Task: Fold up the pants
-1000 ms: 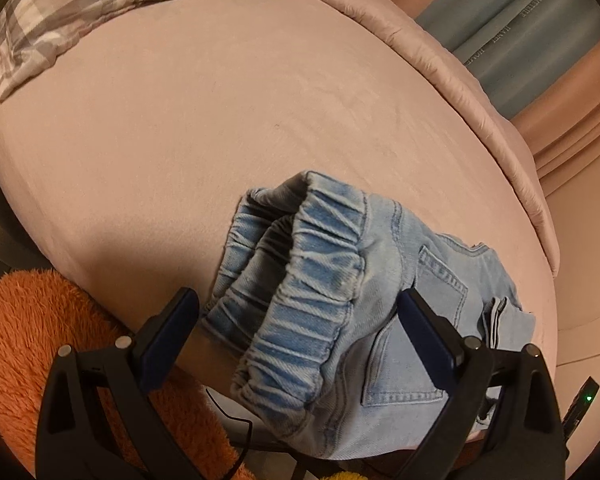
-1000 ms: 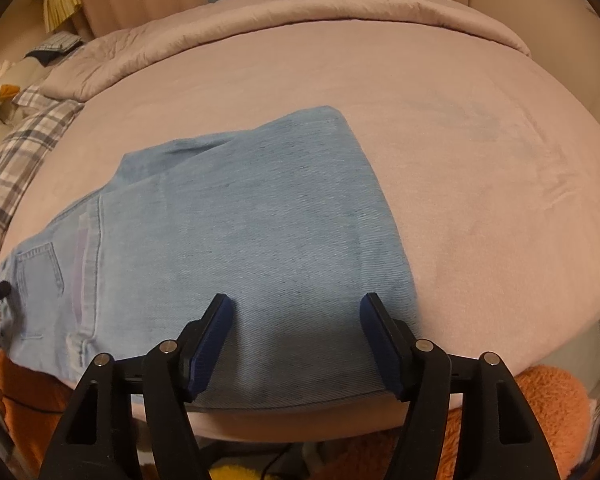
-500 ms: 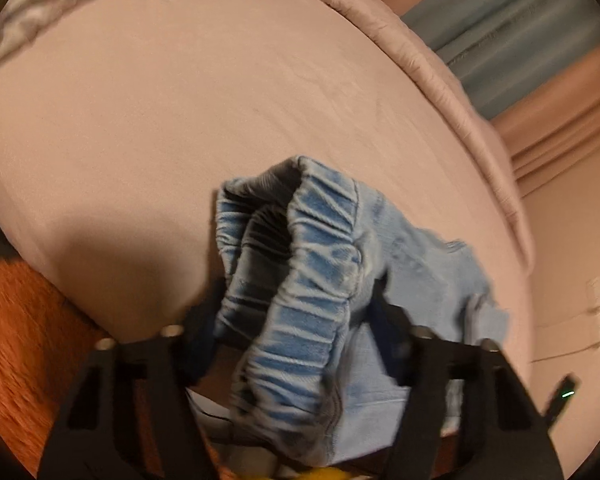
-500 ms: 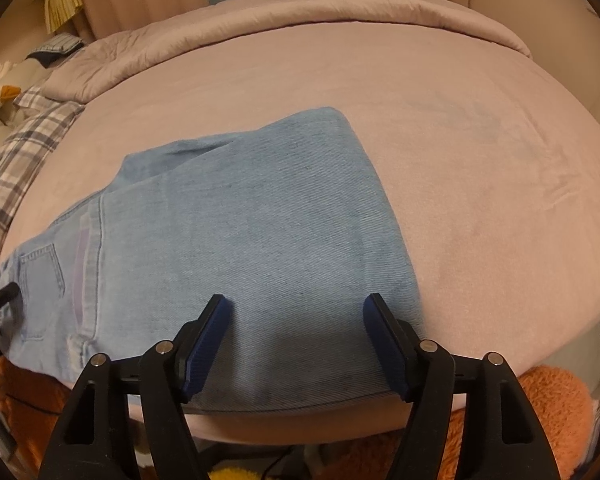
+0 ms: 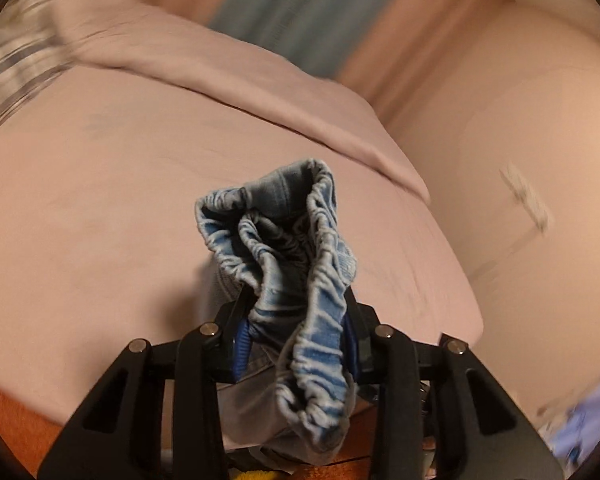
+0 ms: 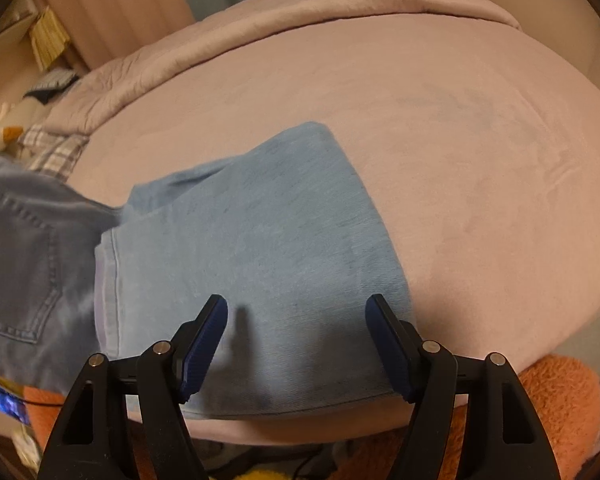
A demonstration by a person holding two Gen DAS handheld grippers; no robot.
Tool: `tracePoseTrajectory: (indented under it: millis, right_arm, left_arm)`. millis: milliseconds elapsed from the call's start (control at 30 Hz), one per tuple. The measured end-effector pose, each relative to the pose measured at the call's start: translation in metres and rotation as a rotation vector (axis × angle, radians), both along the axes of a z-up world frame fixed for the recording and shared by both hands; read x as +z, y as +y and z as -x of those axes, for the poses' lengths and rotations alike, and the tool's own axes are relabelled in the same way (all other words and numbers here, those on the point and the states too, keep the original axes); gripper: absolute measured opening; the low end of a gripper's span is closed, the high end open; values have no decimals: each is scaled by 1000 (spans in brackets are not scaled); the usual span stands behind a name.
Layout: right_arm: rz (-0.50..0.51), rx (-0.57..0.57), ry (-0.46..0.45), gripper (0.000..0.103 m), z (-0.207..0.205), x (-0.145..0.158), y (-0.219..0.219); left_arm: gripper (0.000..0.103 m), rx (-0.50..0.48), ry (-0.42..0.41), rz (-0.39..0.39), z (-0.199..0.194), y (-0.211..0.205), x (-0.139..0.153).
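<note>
Bed (image 6: 480, 168) covered by pink sheet. Pants (image 6: 260, 240) laid flat on near edge. Waistband (image 5: 300, 280) clamped and raised by left hand-held gripper (image 5: 296, 336), judged for folding over legs. Right hand-held gripper (image 6: 296, 344) held wide apart, empty, above leg fabric.

The right claw (image 6: 296, 346) hangs with its blue-padded fingers (image 6: 204, 344) spread wide apart over the near end of the light blue pants (image 6: 260, 248), holding nothing. The pants lie flat on the pink bed (image 6: 460, 160) close to its near edge, while at the left the part with the back pocket (image 6: 20, 268) is raised off the bed. An orange fluffy rug (image 6: 556, 396) shows below the bed edge, and a plaid cloth (image 6: 56, 152) lies at the far left.
</note>
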State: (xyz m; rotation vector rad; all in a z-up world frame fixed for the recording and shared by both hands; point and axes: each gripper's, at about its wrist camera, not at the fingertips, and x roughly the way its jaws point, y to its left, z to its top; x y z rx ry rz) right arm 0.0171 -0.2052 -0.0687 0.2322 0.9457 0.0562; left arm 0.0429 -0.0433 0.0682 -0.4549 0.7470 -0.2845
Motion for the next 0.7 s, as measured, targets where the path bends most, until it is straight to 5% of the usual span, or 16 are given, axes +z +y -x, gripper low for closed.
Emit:
tracePoseTrajectory:
  millis: [167,300,433,533,700]
  right_arm:
    - [-76,-27,-24,71,9,3,-15]
    - [-88,-61,-38,71,15,4,-22]
    - [-44,-134,-43,71,22,6,-38]
    - [-65,-150,-37,73,26,5,-49]
    - [-34,-179,-48,79,29,11,-53]
  left_arm:
    - [35,-137,54,-81,-37,-73,-21]
    - [36,-204,188,-124,-68,-111,-76]
    - [42,-269,327,-33,-82,-118,-124]
    - [62,-287,322,57,-78,-115,-125]
    - [92,-256,189,-5,-49,-93,-88]
